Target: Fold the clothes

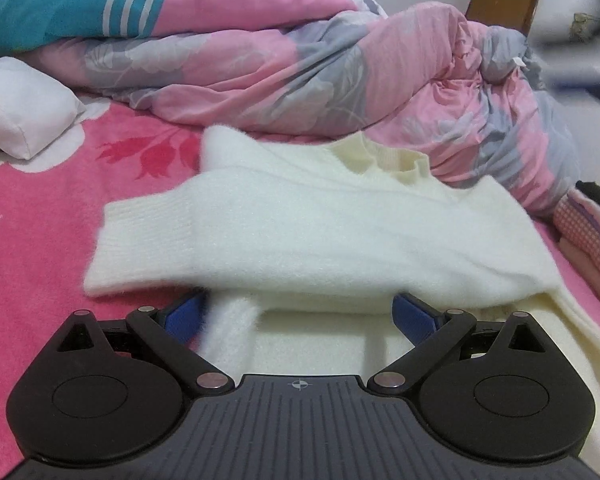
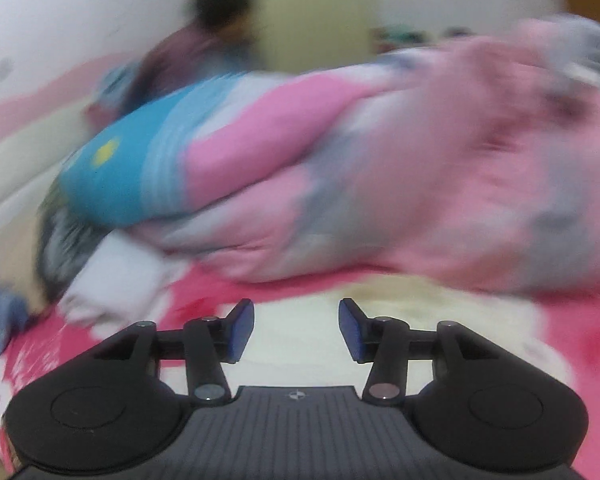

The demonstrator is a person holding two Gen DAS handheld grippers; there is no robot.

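The right gripper (image 2: 296, 330) stands with its two blue-padded fingers (image 2: 240, 330) apart, and nothing is between them. Under the gap lies a cream-white fluffy knitted garment (image 2: 300, 360) on a bright pink patterned bed sheet (image 2: 572, 344). Behind it is piled a big crumpled quilt in pink, grey and teal (image 2: 340, 168). At the left lies a white folded cloth (image 2: 112, 276). Far behind, a blurred person in a dark reddish top (image 2: 196, 40) is near a pale wall. The whole picture is blurred.
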